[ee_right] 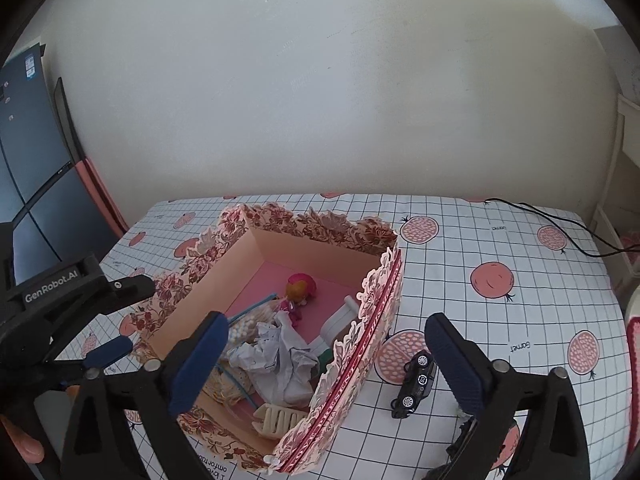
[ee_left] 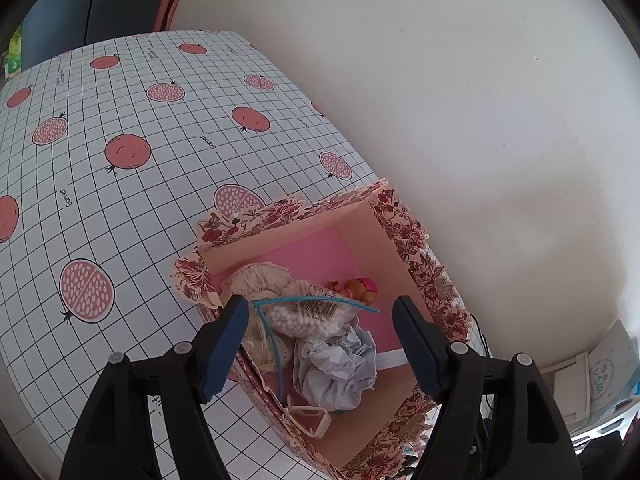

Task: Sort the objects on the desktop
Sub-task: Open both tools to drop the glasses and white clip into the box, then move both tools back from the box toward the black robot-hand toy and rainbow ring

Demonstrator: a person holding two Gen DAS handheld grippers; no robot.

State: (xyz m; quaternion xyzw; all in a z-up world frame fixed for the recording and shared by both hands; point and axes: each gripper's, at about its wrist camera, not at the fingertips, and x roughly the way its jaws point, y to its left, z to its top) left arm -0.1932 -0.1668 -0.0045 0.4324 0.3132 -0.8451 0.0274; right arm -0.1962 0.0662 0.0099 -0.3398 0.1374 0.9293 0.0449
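Both grippers, left (ee_left: 320, 344) and right (ee_right: 326, 360), gape wide, holding nothing, over the floral box (ee_right: 384, 312) near the table's (ee_right: 520, 320) back edge.

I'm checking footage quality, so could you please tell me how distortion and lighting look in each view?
Left wrist view: strong fisheye bends the tablecloth grid, black vignette at the corners, soft shadow on the wall. Right wrist view: same curvature, even daylight, no glare, the box sharp.
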